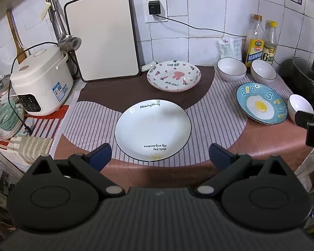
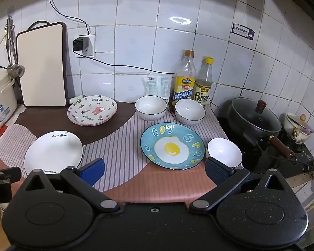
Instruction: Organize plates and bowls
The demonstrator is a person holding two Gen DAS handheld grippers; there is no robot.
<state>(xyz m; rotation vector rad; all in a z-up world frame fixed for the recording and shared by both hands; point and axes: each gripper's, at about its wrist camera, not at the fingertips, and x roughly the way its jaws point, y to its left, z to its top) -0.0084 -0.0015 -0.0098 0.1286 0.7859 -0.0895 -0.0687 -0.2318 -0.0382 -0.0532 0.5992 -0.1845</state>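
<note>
From where I sit, the sorting looks barely begun. My left gripper [image 1: 160,156] hangs over the near edge of the counter with its jaws spread wide and nothing between them, lined up on the white plate [image 1: 152,129] that lies flat on the striped mat [image 1: 215,113] just ahead. My right gripper [image 2: 155,171] is likewise wide open and empty, facing the blue egg plate [image 2: 172,146], which lies flat with a small white bowl [image 2: 224,151] just beside its right edge. Further back, the rabbit plates [image 2: 92,110] look to be the only stacking done: I judge there are two or three nested there, going by the rims showing below the top one. Two more white bowls [image 2: 150,106] [image 2: 189,111] stand side by side, apart from one another, in front of the two bottles [image 2: 184,81] at the wall. So three bowls are loose and unstacked, and two plates lie singly. What is left, as I read it, is to bring the loose plates into one pile and nest the bowls. The pan [image 2: 254,117] on the stove sits close to the right-hand bowl, so I would mind that side.
</note>
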